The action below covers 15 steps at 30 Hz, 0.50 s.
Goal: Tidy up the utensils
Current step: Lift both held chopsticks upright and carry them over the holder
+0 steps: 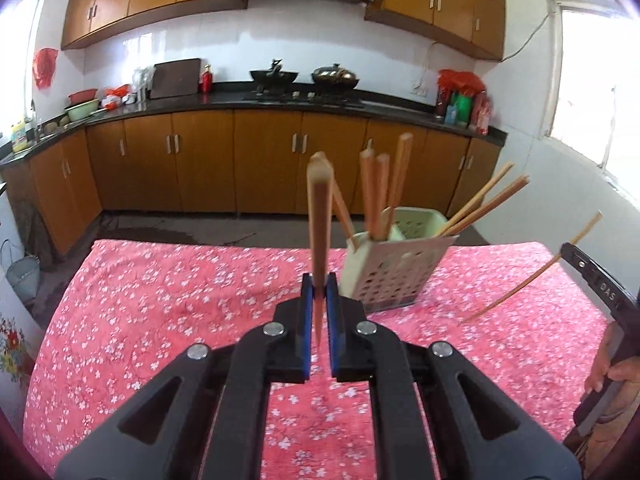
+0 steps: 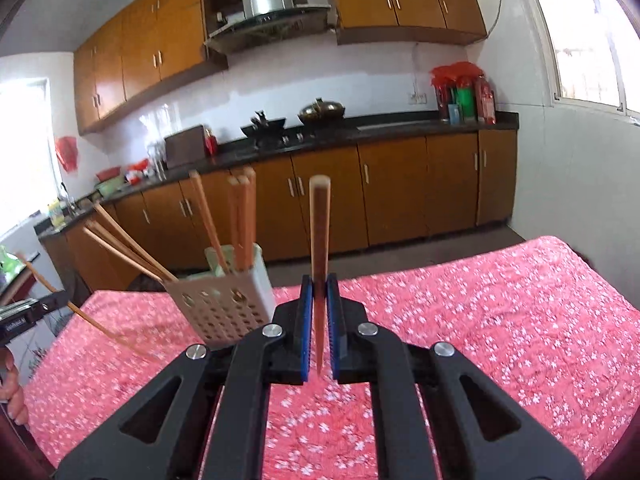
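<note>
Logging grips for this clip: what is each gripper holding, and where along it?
Left gripper and right gripper each clamp one wooden chopstick near its thin end, thick end up.

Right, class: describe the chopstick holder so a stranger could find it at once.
Start at the table under its pink floral cloth. Near the far edge stands the holder, a pale upright plastic box. Its walls are punched with rows of holes and chopsticks fan out of its top, unlike anything else on the cloth.

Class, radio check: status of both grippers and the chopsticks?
Left gripper and right gripper each shut on one chopstick. Holder half full. Nothing in the way.
</note>
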{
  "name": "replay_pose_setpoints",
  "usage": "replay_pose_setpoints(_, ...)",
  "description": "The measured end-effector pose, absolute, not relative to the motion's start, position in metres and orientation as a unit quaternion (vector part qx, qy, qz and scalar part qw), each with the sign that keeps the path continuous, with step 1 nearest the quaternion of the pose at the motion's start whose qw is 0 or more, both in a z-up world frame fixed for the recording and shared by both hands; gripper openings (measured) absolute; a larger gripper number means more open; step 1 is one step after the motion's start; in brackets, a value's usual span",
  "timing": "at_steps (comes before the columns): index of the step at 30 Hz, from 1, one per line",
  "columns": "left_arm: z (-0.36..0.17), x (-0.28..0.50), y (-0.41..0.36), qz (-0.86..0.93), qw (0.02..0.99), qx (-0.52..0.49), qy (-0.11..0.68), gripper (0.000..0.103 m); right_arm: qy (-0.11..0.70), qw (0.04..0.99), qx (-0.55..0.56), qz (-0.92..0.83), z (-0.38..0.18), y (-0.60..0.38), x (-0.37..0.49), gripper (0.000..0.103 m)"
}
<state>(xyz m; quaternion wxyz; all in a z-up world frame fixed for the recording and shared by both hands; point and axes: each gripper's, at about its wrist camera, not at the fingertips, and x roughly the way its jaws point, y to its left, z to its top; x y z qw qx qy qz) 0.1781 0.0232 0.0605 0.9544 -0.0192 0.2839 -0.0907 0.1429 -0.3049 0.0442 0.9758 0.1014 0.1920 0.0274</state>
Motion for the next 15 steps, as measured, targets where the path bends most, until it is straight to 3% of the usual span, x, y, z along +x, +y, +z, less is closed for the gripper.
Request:
replay_pose_setpoints(7,0.095,0.167,0.005,-0.134,0.96,-0.028,0.246,0.008,0.141,0.979,0.123,0.086,0.089,-0.297,0.129,0.008)
replay_pose_setpoints(15,0.154,0.178,-0.031,-0.144,0.978,-0.04,0.145,0.008,0.056,0.985,0.113,0.119,0.142,-0.268,0.133,0.008)
